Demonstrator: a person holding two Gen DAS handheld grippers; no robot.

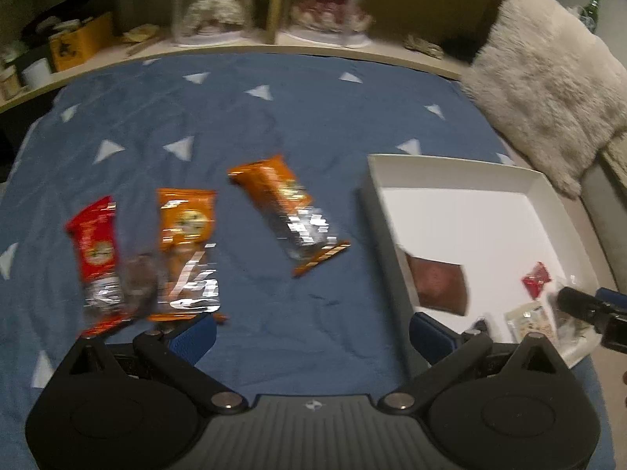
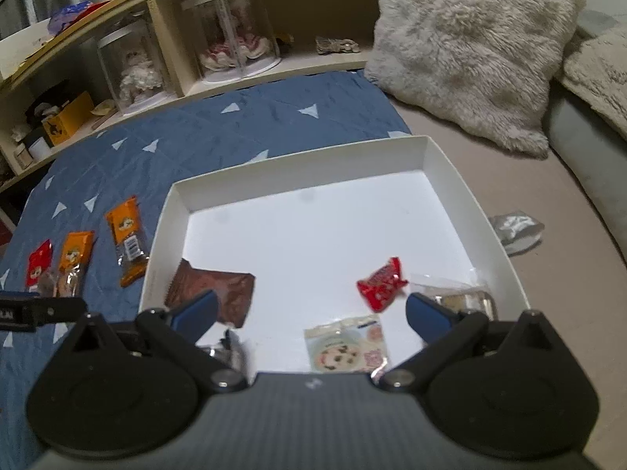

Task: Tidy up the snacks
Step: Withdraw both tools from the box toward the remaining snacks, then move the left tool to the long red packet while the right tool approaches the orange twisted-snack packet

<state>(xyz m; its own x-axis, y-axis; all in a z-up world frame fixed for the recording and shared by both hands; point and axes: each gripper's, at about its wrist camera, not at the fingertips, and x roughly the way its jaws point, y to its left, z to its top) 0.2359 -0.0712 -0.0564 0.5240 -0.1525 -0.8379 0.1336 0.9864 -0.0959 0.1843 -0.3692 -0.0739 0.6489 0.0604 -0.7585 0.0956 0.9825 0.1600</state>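
Observation:
Three snack bars lie on the blue bedspread: a red one (image 1: 96, 250), an orange one (image 1: 188, 243) and a second orange one (image 1: 288, 211). My left gripper (image 1: 313, 333) is open and empty, just in front of them. A white box (image 2: 486, 219) stands to the right and holds a brown packet (image 2: 219, 290), a red candy (image 2: 382, 284), a cookie packet (image 2: 345, 348) and a clear packet (image 2: 462, 293). My right gripper (image 2: 311, 313) is open and empty over the box's near edge. The box also shows in the left wrist view (image 1: 450, 164).
A fluffy white pillow (image 2: 466, 47) lies behind the box. A wooden shelf (image 2: 188, 74) with glass domes and small boxes runs along the back. A crumpled silver wrapper (image 2: 513, 231) lies right of the box. A green bottle (image 1: 593, 9) stands far right.

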